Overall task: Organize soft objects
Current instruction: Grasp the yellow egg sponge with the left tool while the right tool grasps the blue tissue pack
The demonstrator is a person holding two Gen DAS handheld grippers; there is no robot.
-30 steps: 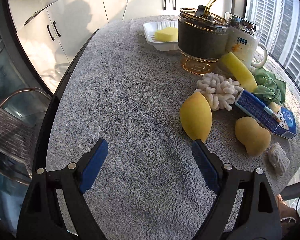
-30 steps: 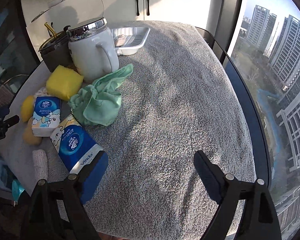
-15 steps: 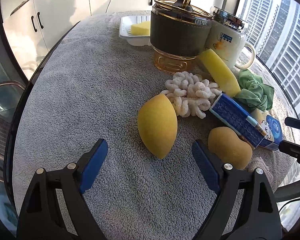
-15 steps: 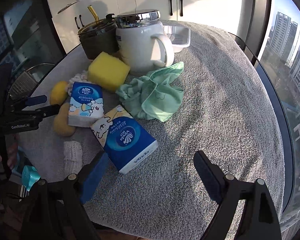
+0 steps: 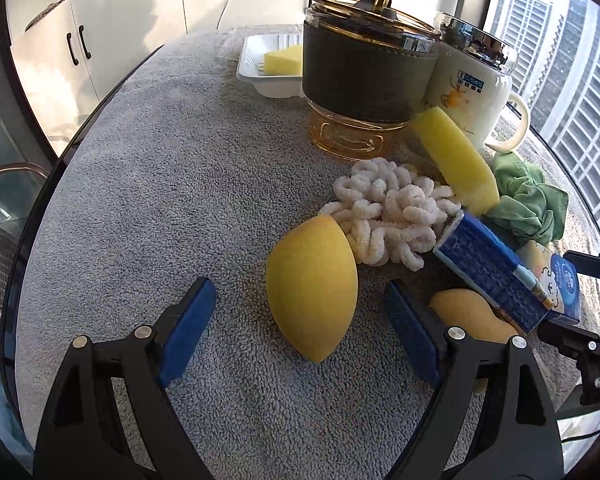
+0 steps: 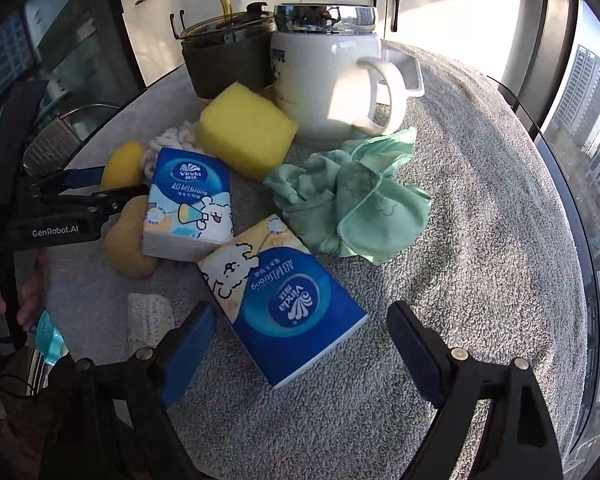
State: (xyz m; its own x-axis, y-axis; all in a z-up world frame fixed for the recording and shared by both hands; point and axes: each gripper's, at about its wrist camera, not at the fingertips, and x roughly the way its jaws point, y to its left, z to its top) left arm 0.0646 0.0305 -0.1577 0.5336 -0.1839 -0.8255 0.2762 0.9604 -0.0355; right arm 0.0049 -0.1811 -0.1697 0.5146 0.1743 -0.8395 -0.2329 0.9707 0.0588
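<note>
My left gripper [image 5: 300, 320] is open, its jaws on either side of a yellow egg-shaped sponge [image 5: 312, 284] lying on the grey towel, not touching it. Beside it lie a white chenille mitt [image 5: 392, 216], a second yellow sponge [image 5: 464, 316], a yellow block sponge [image 5: 456, 160] and a green cloth [image 5: 528, 200]. My right gripper [image 6: 300, 344] is open, its jaws around the near end of a blue tissue pack [image 6: 284, 304]. A second tissue pack [image 6: 190, 204], the green cloth [image 6: 352, 196] and the block sponge [image 6: 244, 130] lie beyond.
A dark glass pot [image 5: 364, 76] and a white lidded mug [image 5: 468, 80] stand at the back. A white tray [image 5: 268, 68] holds a yellow sponge piece. A small white knit pad [image 6: 150, 316] lies near the table's edge. The left gripper's fingers [image 6: 80, 196] show in the right wrist view.
Both grippers moved forward. The egg-shaped sponge now lies between the left jaws, and the near tissue pack now lies between the right jaws. Both stay open.
</note>
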